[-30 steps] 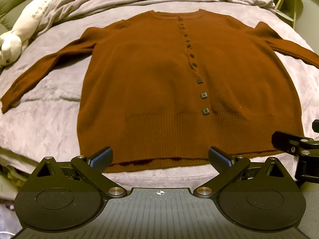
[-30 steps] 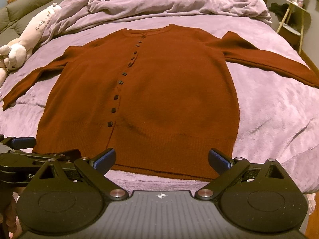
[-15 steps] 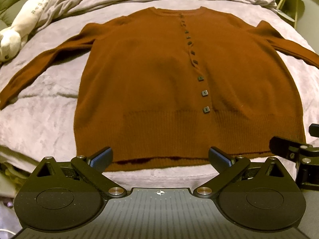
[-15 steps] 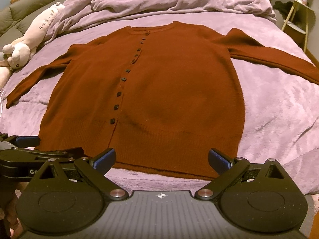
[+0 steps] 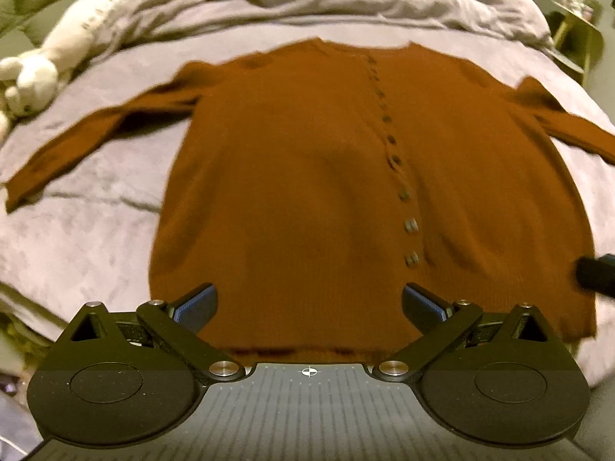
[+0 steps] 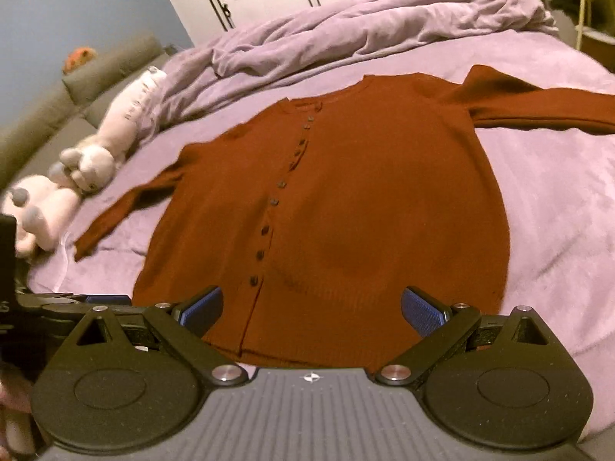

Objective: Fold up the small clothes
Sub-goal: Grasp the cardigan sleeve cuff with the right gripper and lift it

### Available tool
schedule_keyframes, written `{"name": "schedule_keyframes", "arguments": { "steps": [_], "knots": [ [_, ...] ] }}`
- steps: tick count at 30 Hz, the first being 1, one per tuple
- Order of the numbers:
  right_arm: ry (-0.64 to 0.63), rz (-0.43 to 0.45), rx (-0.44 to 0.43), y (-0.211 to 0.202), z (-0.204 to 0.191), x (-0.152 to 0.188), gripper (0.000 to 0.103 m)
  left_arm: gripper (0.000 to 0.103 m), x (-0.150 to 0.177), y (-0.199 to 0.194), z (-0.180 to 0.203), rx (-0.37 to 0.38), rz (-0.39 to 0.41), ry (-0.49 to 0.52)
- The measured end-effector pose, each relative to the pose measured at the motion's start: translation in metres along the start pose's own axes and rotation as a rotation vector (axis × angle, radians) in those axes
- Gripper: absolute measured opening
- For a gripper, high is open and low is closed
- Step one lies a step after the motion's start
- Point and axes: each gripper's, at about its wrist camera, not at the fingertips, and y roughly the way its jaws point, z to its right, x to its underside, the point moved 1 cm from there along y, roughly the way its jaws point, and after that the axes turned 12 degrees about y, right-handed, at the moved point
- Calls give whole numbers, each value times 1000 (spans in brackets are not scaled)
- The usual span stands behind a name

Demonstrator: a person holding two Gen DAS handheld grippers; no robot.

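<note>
A brown cardigan (image 5: 307,192) lies flat, sleeves spread, on the bed (image 5: 77,230). Both grippers, left (image 5: 309,303) and right (image 6: 311,303), hover over its near hem, fingers wide open.

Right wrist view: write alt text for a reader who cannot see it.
A rust-brown buttoned cardigan lies flat, front up, sleeves spread, on a purple bed. The open right claw hovers at its hem, holding nothing. A stuffed toy lies at the left, a rumpled blanket behind.
</note>
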Motion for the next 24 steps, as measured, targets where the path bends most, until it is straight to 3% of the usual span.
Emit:
{"name": "schedule_keyframes", "arguments": {
  "steps": [5,11,15,18,24],
  "knots": [
    [156,111,124,-11,69,-51,99,103,-20,14,-1,-34,39,-15],
    [462,357,197,-36,191,-112,97,103,-47,43,12,-64,-1,13],
    [649,480,213,-46,267,-140,76,103,-59,55,12,-14,17,-61],
    [818,522,198,-44,321,-154,50,103,-66,66,13,12,17,-114],
    [1025,568,145,-24,381,-165,46,103,-73,80,28,-1,2,-76]
  ]
}}
